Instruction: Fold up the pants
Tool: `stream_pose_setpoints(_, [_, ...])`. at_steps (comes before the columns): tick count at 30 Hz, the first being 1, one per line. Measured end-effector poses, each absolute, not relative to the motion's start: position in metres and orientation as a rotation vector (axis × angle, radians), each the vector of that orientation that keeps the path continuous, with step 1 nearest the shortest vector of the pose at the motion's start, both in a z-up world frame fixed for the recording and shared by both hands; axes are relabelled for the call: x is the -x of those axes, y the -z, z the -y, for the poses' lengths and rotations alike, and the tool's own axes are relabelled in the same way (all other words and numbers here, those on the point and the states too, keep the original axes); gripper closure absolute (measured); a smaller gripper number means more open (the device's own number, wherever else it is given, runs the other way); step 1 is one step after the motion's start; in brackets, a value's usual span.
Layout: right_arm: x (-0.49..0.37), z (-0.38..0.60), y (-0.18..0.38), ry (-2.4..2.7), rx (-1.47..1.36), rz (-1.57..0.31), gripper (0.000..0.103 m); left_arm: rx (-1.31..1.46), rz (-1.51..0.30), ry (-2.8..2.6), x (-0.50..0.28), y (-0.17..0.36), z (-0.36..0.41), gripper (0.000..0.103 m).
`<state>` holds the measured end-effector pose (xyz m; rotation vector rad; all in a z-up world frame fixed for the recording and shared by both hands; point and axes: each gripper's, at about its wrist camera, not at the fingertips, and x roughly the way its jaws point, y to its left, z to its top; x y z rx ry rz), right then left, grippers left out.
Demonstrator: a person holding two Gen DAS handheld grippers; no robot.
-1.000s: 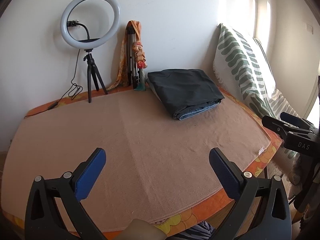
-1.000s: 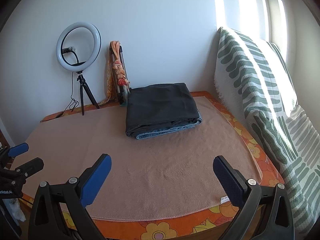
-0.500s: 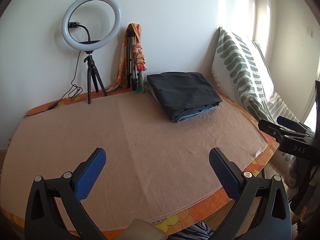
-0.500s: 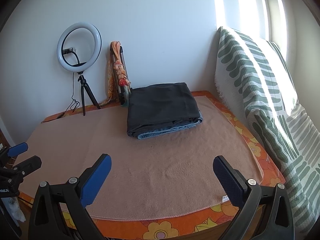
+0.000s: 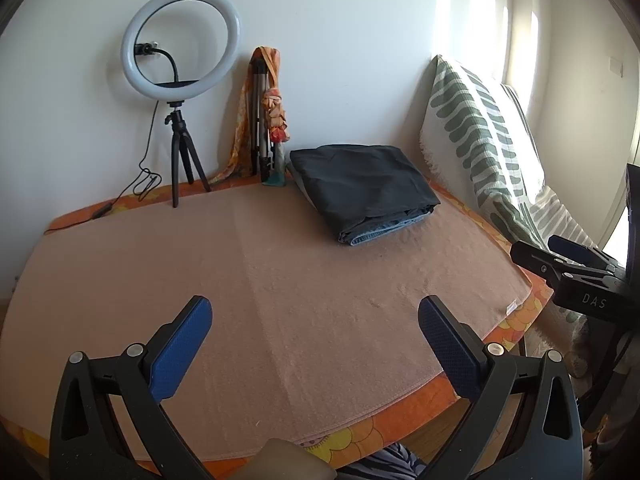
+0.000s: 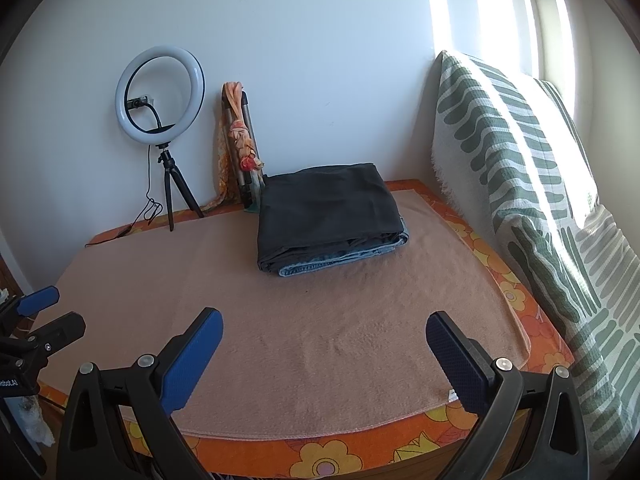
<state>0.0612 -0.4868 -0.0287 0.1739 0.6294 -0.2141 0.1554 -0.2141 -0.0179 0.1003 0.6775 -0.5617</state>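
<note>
We've both grippers backed off at the near edge of the table (image 6: 484, 258), and over the last second the views only drifted a little — the folded pile sits slightly lower in the left view, nothing on the cloth moved. Left gripper (image 5: 316, 340) fingers spread wide, empty; right gripper (image 6: 324, 350) same, wide and empty. The pants (image 6: 328, 216) lie folded in a neat stack at roughly 12 o'clock from the right gripper, 1 o'clock from the left, well apart from both, near the wall beside the ring light (image 5: 182, 42). We read that as fold done — hands retreating, nothing left to grab.
</note>
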Motion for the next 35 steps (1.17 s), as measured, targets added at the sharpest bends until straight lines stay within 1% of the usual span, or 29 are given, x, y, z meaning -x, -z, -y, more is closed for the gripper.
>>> stream_pose_setpoints(25, [-0.064, 0.4856, 0.036, 0.201, -0.182, -0.642, 0.0, -0.101, -0.672, 0.568, -0.1538, 0.0186, 0.2149, 0.0])
stream_pose_setpoints(35, [-0.0648, 0.4854, 0.0385, 0.198, -0.181, -0.648, 0.0, -0.091, -0.63, 0.582, -0.1494, 0.016, 0.2119, 0.0])
